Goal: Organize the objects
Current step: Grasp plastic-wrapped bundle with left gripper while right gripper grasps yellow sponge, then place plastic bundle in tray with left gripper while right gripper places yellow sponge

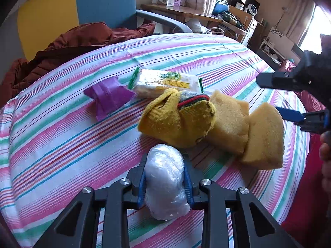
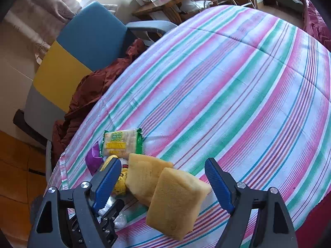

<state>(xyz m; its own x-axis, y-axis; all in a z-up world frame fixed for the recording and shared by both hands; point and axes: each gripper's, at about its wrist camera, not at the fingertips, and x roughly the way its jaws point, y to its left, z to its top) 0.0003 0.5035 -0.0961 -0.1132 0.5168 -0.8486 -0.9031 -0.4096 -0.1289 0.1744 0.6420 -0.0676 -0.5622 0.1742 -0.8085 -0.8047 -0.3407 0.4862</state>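
My left gripper (image 1: 164,161) is shut on a white plastic-wrapped bundle (image 1: 165,184), low over the striped bedcover (image 1: 62,144). Ahead lie a yellow sock bundle (image 1: 175,117), two yellow sponges (image 1: 227,122) (image 1: 264,138), a cracker packet (image 1: 165,82) and a purple wrapper (image 1: 107,97). My right gripper (image 2: 163,169) is open, its jaws on either side of the nearer sponge (image 2: 175,202) without touching it. The second sponge (image 2: 142,175), the cracker packet (image 2: 122,142) and the purple wrapper (image 2: 94,159) lie beyond. The right gripper (image 1: 269,95) shows at the right of the left wrist view.
A rust-brown jacket (image 1: 72,47) lies at the bed's far left edge, before a blue and yellow chair (image 2: 82,41). A wooden desk (image 1: 175,10) with boxes stands behind. The striped cover (image 2: 227,82) stretches wide to the right.
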